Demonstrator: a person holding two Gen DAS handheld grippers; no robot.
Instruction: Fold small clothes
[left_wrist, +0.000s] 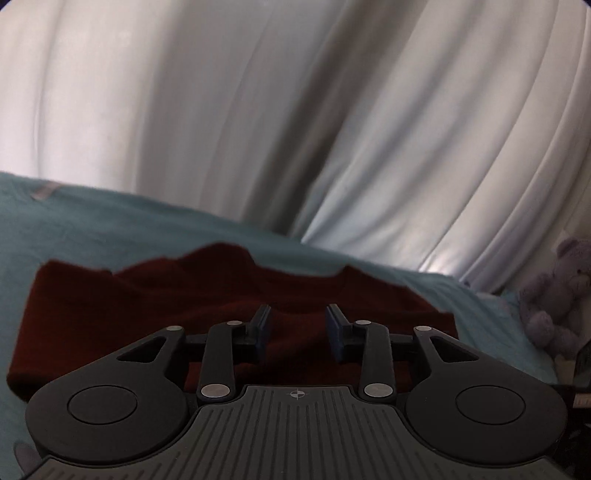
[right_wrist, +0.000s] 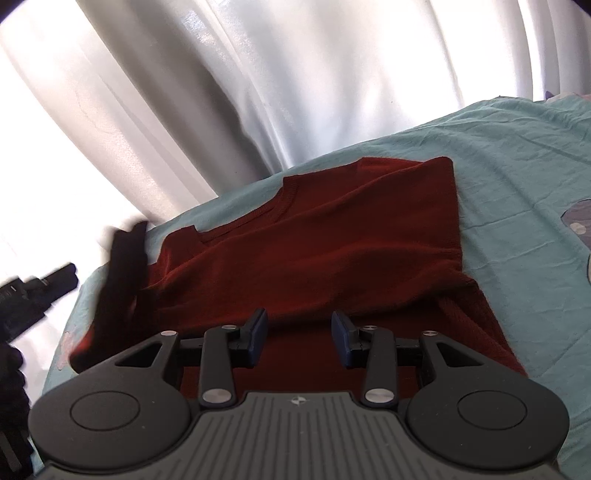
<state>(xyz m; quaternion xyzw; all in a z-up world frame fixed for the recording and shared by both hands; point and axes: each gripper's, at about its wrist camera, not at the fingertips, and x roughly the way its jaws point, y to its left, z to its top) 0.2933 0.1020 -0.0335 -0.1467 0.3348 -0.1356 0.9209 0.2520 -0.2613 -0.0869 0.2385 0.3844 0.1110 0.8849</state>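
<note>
1. Right wrist view: a dark red sweater (right_wrist: 332, 236) lies on a bed covered by a teal sheet (right_wrist: 517, 166), with white curtains (right_wrist: 258, 74) behind it. Its ribbed neckline points toward the curtains, and one side looks already folded inward, giving a straight edge on the right.
2. The right claw (right_wrist: 299, 338) hangs over the sweater's near part with its jaws parted by a clear gap. Nothing is between the blue pads; red cloth shows through the gap below them.
3. In the left wrist view the left claw (left_wrist: 298, 332) is likewise spread, gripping nothing, low over the same sweater (left_wrist: 221, 295) near its hem side.
4. A blurred dark shape at the left edge of the right wrist view looks like the left claw's fingers (right_wrist: 125, 273); the blur makes it hard to be sure.
5. A pale plush bear (left_wrist: 561, 291) sits at the far right of the bed, well apart from the sweater.
6. Judgement: this is mid-fold, between grasps. The side fold seems made and the lengthwise fold not yet done.
7. The next move probably calls for both claws to drop onto the near hem corners, pinch through all layers, then carry the hem toward the neckline evenly so the folded side does not slip open.
</note>
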